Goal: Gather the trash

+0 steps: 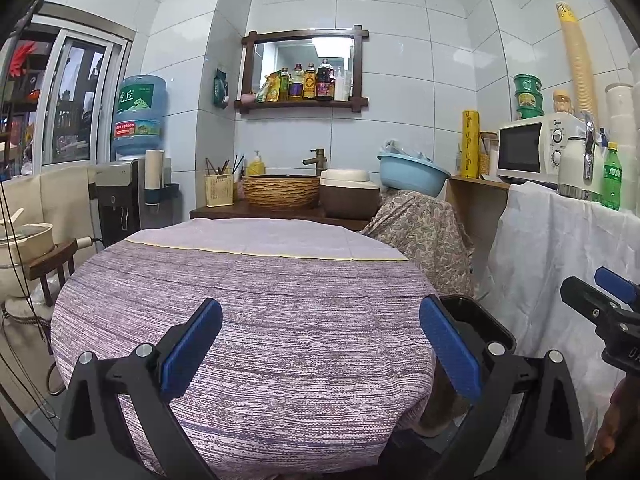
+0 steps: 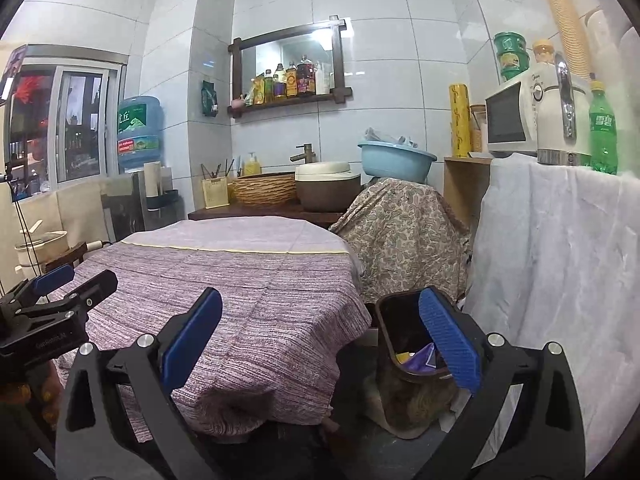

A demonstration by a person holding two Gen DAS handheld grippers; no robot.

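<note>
Currently, left tongs (image 1: 320,344): held wide apart, nothing gripped, above the cloth-covered surface (image 1: 248,320).
Right tongs (image 2: 320,340): spread wide, nothing gripped.
Trash bin (image 2: 416,380): set just beside the surface, wrappers (image 2: 420,358) seen inside.

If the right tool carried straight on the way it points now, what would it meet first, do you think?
Probably the purple tablecloth: the right tool is open and empty, aimed across the table's right edge. The brown trash bin sits just right of that line; depth is unclear.
</note>
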